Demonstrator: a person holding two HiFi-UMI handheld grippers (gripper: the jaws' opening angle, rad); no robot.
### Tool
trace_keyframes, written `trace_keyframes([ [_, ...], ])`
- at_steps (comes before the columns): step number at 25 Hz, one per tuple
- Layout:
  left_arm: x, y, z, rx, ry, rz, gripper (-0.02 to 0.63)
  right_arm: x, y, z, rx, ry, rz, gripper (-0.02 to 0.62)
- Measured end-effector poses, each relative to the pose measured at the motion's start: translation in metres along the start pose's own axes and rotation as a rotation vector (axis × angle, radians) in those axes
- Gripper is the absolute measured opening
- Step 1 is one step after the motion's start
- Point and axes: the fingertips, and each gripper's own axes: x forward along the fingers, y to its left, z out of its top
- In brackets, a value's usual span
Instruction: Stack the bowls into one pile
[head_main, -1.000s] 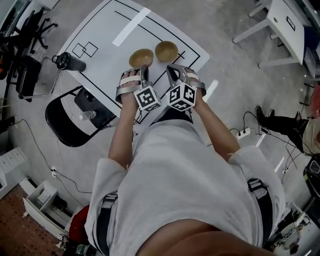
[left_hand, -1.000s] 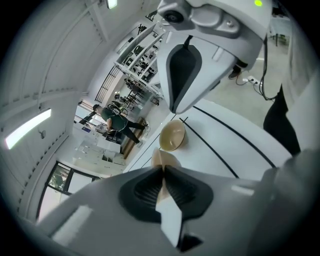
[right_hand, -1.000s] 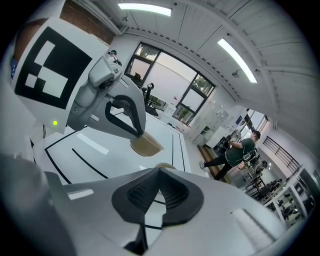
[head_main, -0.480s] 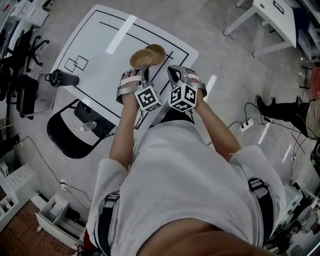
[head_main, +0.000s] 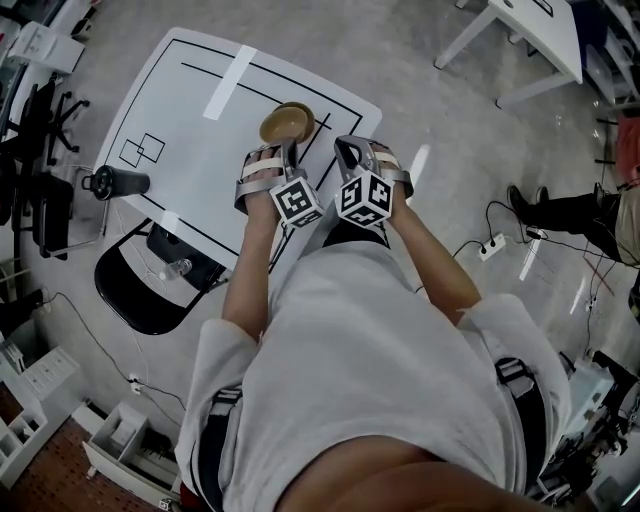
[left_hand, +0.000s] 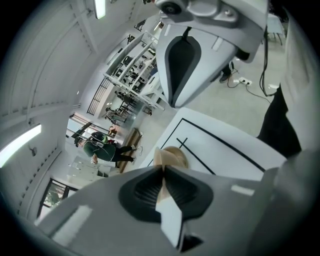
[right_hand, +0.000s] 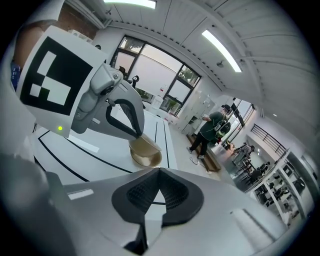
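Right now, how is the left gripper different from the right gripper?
The left gripper pinches the rim of a tan bowl in its jaws; the right gripper has its jaws shut on nothing. The left gripper touches the bowl; the right gripper is apart from it. Both have their jaws closed.

- The left forearm and right forearm reach forward from the body, the 2 of them close to parallel
- The left gripper has its jaws pressed onto the rim of a bowl, pinching it edge-on
- The right gripper sits just beside the left, its jaws closed on each other with nothing between them
- Both marker cubes face up
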Motion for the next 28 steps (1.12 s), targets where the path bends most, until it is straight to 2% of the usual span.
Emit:
trace_keyframes([
  [11, 0.022, -0.010, 0.016, -0.009, 0.046, -0.029, 0.017, 0.015, -0.017, -0.021, 0.000, -0.008, 0.048, 0.000],
  [21, 0.037, -0.017, 0.018, -0.118, 0.103, -0.047, 0.015, 0.042, -0.026, -0.032, -0.014, -0.038, 0.128, 0.000],
  [28, 0.046, -0.019, 0.015, -0.155, 0.161, -0.040, 0.017, 0.055, -0.028, -0.035, -0.034, -0.062, 0.178, 0.000],
])
